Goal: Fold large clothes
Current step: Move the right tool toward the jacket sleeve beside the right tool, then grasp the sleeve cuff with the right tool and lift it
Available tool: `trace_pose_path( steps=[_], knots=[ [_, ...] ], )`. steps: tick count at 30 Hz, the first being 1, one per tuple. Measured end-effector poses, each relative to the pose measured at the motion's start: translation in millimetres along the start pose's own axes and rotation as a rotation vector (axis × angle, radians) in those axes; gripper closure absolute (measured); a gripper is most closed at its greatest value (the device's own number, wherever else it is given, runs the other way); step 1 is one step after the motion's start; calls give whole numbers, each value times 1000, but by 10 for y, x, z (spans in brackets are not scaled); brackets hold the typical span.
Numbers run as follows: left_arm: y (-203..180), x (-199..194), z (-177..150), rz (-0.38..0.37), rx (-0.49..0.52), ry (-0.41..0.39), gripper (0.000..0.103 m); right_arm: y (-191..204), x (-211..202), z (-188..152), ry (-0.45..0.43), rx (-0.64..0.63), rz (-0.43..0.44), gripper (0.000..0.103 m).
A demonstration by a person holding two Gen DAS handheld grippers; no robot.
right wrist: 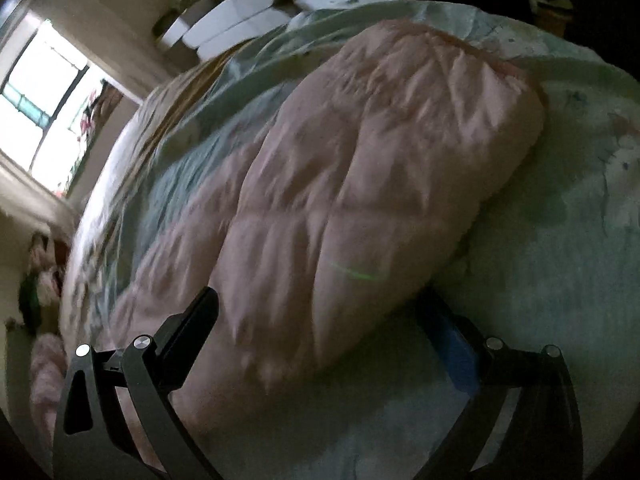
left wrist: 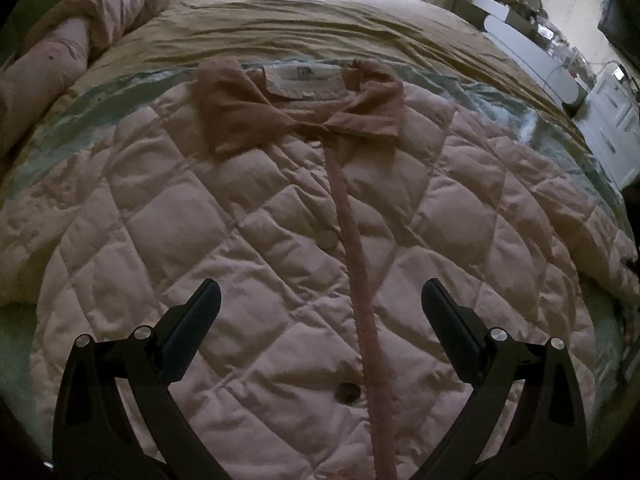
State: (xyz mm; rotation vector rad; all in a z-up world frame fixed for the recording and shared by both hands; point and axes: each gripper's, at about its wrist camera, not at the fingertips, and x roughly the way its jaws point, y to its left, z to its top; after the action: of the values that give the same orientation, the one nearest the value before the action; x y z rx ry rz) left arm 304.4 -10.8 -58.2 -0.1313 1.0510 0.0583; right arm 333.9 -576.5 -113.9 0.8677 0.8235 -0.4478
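Left wrist view: jacket flat on bed, ready for folding; left gripper jaws wide, empty. Right gripper jaws wide astride sleeve, nothing gripped.

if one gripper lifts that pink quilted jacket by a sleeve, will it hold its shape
Probably not: the pink quilted jacket lies creased and soft, so it should sag. Its puffy panels suggest bulk but little weight. The sleeve might slide on the bedcover.

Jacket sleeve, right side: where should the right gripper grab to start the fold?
Probably the sleeve near its cuff end, pinching the long edge beside the right gripper, coming in low from the bed side. The sleeve lies flat and puffy, spread outward from the jacket, so its edge offers a thin lip. The gripper is open.
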Motion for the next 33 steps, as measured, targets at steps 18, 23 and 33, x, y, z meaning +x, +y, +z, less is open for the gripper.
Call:
trace_pose_path(
  steps=[18, 23, 33],
  knots=[
    [289, -731, 453, -17, -24, -116, 9, 1022, -930, 109, -245, -326, 314, 89],
    [424, -861, 503, -52, -57, -135, 9, 1549, -1319, -149, -278, -483, 418, 89],
    [747, -1057, 499, -63, -111, -183, 9, 2548, -1721, -767, -275, -722, 562, 90]
  ],
)
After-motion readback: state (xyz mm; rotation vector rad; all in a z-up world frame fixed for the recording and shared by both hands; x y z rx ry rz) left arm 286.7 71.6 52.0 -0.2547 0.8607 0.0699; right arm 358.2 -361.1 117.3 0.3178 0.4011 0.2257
